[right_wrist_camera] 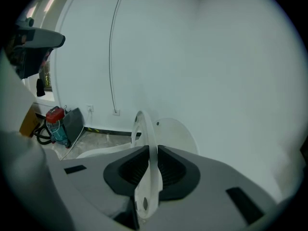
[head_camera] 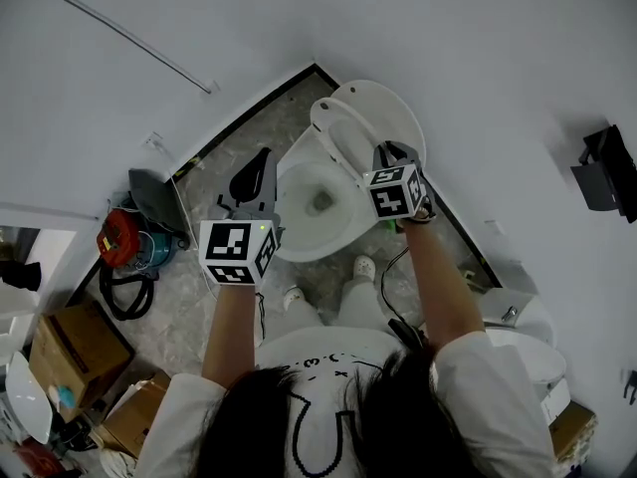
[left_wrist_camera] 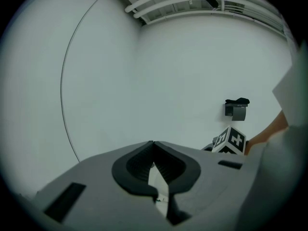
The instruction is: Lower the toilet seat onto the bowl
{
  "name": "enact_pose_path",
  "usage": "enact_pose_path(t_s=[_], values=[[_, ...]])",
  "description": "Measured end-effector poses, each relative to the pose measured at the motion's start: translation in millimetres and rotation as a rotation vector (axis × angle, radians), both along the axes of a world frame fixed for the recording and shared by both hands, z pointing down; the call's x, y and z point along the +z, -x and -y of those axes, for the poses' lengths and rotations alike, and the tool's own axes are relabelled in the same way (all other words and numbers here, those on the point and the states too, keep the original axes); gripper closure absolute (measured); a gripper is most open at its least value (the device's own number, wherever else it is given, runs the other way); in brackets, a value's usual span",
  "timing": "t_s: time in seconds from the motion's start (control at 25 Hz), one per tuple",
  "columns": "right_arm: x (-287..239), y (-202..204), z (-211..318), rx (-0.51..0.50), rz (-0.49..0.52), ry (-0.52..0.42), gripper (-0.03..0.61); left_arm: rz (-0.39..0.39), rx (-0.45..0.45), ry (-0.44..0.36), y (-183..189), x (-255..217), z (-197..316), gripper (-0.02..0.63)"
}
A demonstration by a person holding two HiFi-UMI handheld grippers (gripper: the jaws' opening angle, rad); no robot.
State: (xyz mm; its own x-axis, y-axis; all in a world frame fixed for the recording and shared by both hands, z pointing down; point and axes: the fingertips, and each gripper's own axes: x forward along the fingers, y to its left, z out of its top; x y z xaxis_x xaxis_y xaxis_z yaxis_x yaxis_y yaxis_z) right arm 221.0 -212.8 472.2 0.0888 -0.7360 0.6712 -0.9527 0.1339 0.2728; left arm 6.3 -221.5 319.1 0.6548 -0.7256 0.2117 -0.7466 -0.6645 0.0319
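The white plastic toilet seat [right_wrist_camera: 146,129] stands raised, edge-on, in front of the round white lid [right_wrist_camera: 175,134] and above the white ceramic bowl [head_camera: 309,252]. The right gripper [right_wrist_camera: 150,153] pinches the seat's rim between its dark jaws. The left gripper [left_wrist_camera: 153,146] hovers beside the bowl, jaw tips meeting on nothing. The only print is the black-and-white square markers on each gripper's cube [head_camera: 237,252].

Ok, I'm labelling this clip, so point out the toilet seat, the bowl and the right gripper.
toilet seat [right_wrist_camera: 146,196], right gripper view, edge between the jaws
bowl [head_camera: 323,251], head view, front rim
right gripper [right_wrist_camera: 153,147], right gripper view, between its fingertips
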Motion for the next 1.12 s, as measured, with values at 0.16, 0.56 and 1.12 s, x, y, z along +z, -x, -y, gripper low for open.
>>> enact_pose_path(t_s=[0.16,0.56,1.12], values=[[0.9,9.7,-3.6,0.017,-0.003,0.002,0.503,-0.002,0.015,-0.001,19.5,1.1,1.3,0.604],[6.7,44.1,-17.4,0.052,0.035,0.027,0.494,-0.006,0.060,0.019,62.1,13.9,-8.5,0.604],[23.2,94.8,-36.1,-0.077,0.186,0.132,0.488,-0.006,0.027,0.050,88.2,24.4,-19.5,0.604]])
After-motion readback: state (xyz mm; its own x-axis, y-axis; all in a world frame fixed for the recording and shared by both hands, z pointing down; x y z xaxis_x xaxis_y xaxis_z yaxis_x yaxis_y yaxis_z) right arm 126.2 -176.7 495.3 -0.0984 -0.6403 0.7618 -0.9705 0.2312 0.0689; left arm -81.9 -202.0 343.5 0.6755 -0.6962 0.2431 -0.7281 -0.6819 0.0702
